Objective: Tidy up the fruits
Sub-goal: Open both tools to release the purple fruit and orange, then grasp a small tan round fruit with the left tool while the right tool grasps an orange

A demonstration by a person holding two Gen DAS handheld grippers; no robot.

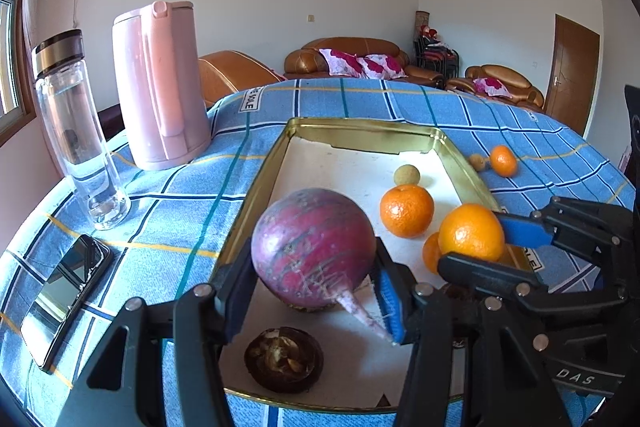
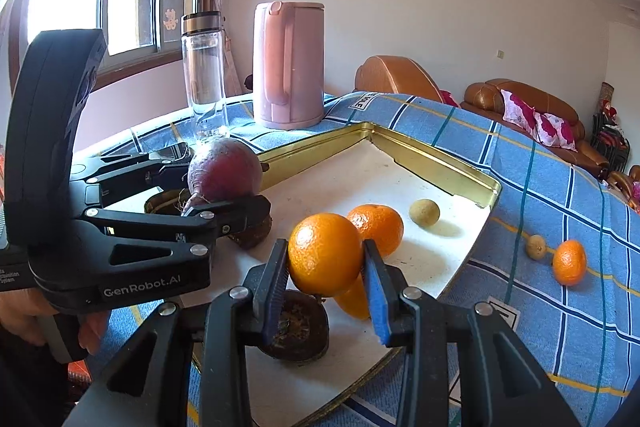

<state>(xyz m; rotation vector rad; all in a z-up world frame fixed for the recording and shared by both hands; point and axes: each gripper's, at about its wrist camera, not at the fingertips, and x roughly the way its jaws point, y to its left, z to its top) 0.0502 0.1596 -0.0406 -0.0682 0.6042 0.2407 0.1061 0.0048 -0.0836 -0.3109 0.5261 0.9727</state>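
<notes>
The left claw [image 1: 308, 291] is clamped on a round purple-red radish [image 1: 314, 253] with grey streaks and a pale tapering root, held over the near end of the gold-rimmed tray [image 1: 256, 183]. The right claw [image 2: 326, 279] grips a glossy, dimpled orange [image 2: 324, 253] above the tray. In the tray lie a tangerine [image 1: 406, 211], a small tan longan [image 1: 407, 174] and a dark mangosteen shell [image 1: 283, 359]. Another tangerine [image 1: 503, 160] sits on the blue-checked counter [image 1: 168, 203].

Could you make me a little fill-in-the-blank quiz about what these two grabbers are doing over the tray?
1. The right gripper jaws are shut on an ____.
2. The left gripper holds a purple-red ____.
3. Both are above the gold-rimmed ____.
4. The small tangerine lies on the ____, outside it.

Missing words: orange; radish; tray; tablecloth
</notes>
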